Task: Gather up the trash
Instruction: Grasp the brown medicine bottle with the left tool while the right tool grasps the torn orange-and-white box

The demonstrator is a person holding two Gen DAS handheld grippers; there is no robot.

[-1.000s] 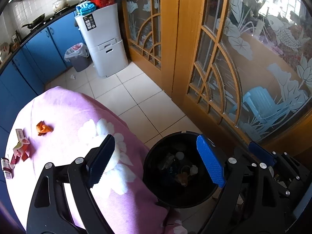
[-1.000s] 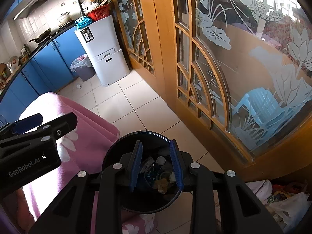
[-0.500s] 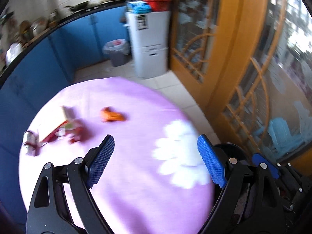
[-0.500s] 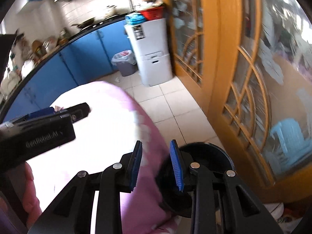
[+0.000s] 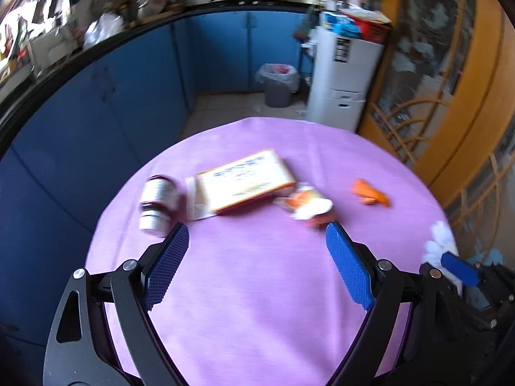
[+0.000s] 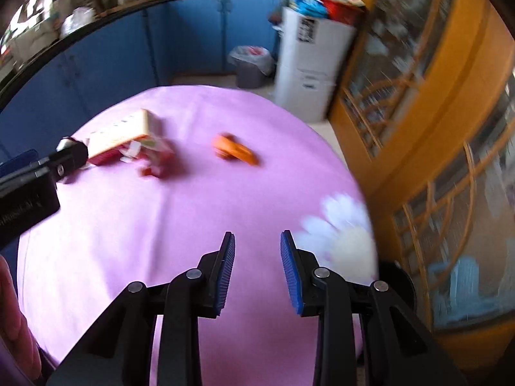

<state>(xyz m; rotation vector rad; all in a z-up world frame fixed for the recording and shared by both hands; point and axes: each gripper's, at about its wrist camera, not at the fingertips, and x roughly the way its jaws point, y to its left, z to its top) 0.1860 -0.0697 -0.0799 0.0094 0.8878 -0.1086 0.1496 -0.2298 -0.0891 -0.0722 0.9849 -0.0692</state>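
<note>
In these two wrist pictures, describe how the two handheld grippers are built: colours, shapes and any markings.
The left gripper and right gripper share one design: matt black angular frames with triangular cut-outs and round silver pivot bolts, ending in flat fingers faced with blue pads of fine dotted texture. In the right wrist view, the left gripper's black body carries blurred white lettering. No cables show.
</note>
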